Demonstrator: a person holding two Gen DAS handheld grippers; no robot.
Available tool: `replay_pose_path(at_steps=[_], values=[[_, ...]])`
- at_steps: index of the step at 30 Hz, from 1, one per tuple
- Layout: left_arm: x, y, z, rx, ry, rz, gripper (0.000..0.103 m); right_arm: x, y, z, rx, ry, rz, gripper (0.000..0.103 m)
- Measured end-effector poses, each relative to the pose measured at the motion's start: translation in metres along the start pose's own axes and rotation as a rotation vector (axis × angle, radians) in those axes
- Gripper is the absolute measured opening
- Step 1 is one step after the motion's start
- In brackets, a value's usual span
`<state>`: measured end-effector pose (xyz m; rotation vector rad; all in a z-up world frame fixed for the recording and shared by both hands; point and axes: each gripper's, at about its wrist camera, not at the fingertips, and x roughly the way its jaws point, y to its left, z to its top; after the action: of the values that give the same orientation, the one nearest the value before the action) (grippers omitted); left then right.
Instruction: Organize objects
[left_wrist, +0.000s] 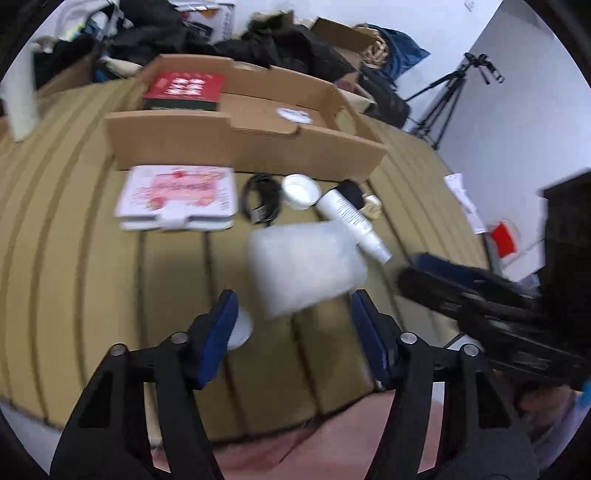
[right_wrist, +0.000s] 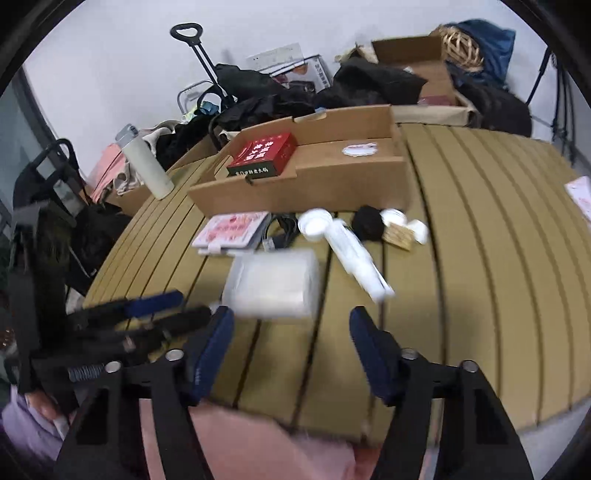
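A cardboard tray (left_wrist: 240, 147) stands on the slatted olive table (left_wrist: 74, 240) with a red box (left_wrist: 184, 90) inside it. In front of it lie a pink-and-white flat box (left_wrist: 177, 195), a black cable (left_wrist: 260, 199), a white lid (left_wrist: 301, 190), a white tube (left_wrist: 351, 218) and a translucent white packet (left_wrist: 306, 266). My left gripper (left_wrist: 294, 306) hovers open just short of the packet, nothing between its pads. My right gripper (right_wrist: 291, 317) is open too, near the same packet (right_wrist: 273, 284). Each view shows the other gripper at its side.
A white flask (right_wrist: 146, 166) stands at the table's far left corner. A black ball (right_wrist: 367, 221) and a small tan box (right_wrist: 399, 236) lie right of the tube. Dark bags, boxes, a trolley and a tripod (left_wrist: 443, 99) crowd the space behind the table.
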<state>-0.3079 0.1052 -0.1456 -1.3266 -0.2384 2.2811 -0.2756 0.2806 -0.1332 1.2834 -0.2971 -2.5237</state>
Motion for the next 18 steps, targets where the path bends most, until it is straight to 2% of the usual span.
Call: replay_pose_path(at_steps=[1, 2, 3, 4, 9, 13, 15, 18], values=[[0.007, 0.001, 0.004, -0.005, 0.009, -0.007, 0.045, 0.012, -0.002, 0.005, 0.009, 0.018, 0.008, 0.05], [0.012, 0.003, 0.006, -0.009, 0.019, -0.013, 0.039, 0.025, -0.004, 0.009, 0.02, 0.039, 0.018, 0.048], [0.017, 0.005, 0.007, -0.014, 0.035, -0.023, 0.028, 0.034, -0.006, 0.01, 0.032, 0.058, 0.028, 0.047], [0.021, 0.007, 0.007, -0.024, 0.05, -0.032, 0.026, 0.041, -0.007, 0.01, 0.04, 0.071, 0.044, 0.041], [0.022, 0.018, 0.004, -0.093, 0.042, -0.097, 0.025, 0.053, -0.02, 0.006, 0.104, 0.08, 0.099, 0.039], [0.006, 0.006, 0.001, -0.07, 0.02, -0.05, 0.025, 0.042, -0.008, 0.004, 0.078, 0.085, 0.073, 0.037], [-0.017, -0.011, -0.006, -0.02, -0.028, -0.017, 0.025, 0.024, 0.002, 0.005, 0.053, 0.062, 0.067, 0.037], [-0.05, -0.03, -0.022, 0.001, -0.078, -0.007, 0.025, -0.012, 0.019, -0.002, 0.024, 0.033, 0.067, 0.037]])
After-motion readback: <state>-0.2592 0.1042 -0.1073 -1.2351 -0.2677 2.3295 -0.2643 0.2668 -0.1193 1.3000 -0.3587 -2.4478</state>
